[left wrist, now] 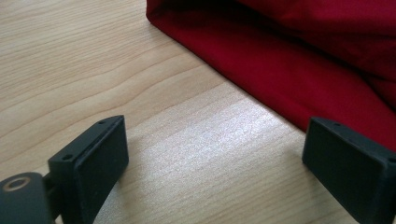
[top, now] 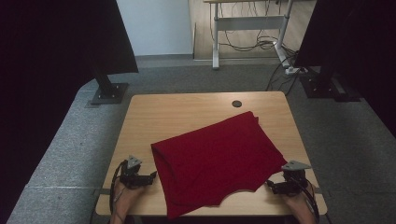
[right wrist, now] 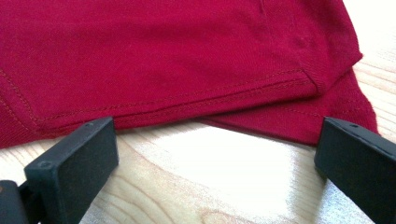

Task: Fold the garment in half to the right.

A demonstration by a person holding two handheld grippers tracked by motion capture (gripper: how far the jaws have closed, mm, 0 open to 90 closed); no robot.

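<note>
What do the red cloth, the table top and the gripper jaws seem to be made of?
Red cloth: probably a fine knit fabric, matte; the right gripper view shows a fine weave texture and a stitched double-seam hem.
Table top: wood or a wood-look laminate, with visible grain lines and a soft sheen; which one is unclear.
Left gripper and right gripper jaws: likely black plastic, matte with a slightly grainy surface.

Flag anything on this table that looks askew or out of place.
The red garment lies folded but skewed to the table edges, and its near corner hangs over the front edge. Both grippers, left and right, rest open beside it.
</note>
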